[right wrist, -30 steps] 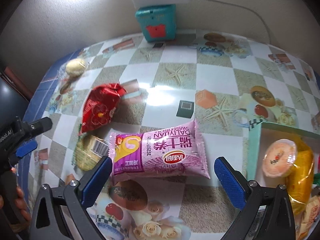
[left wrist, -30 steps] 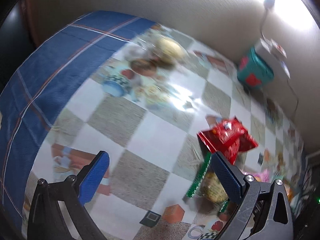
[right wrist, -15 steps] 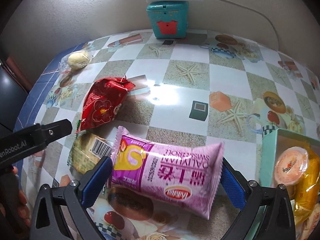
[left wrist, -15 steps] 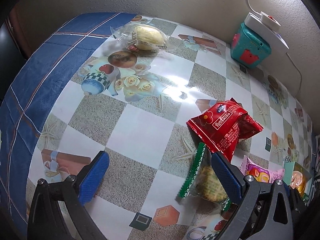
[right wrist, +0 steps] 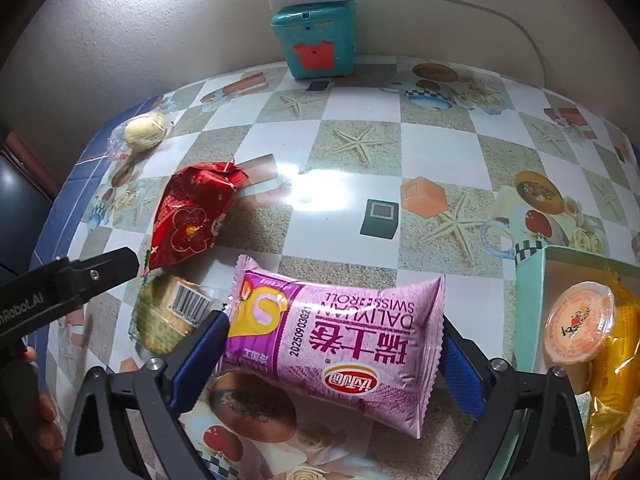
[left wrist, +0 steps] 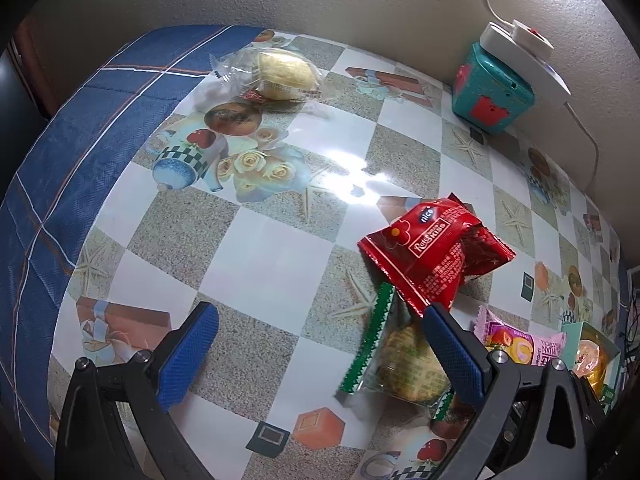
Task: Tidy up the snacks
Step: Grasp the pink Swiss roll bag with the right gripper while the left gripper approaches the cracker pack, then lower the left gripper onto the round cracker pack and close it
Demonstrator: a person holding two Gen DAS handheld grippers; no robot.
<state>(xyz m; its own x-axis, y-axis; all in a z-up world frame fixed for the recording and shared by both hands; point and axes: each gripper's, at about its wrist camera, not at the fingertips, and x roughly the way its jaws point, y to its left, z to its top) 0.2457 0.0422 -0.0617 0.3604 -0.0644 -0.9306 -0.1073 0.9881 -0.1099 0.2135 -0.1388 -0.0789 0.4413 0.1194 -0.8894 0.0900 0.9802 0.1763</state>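
Left wrist view: left gripper [left wrist: 316,344] fingers spread, nothing between them, over the surface [left wrist: 256,256]. Its right finger hides part of the green-edged cookie pack [left wrist: 400,360] at 5 o'clock; pink roll pack [left wrist: 516,344] mostly cut off.

Right wrist view: right gripper [right wrist: 336,344] fingers closing around the pink roll pack, contact unclear. Box [right wrist: 532,280] at 3 o'clock, cropped.

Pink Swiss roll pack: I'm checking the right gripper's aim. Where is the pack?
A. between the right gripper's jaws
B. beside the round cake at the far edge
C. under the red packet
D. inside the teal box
A: the pink Swiss roll pack lies between the closing jaws of the right gripper.
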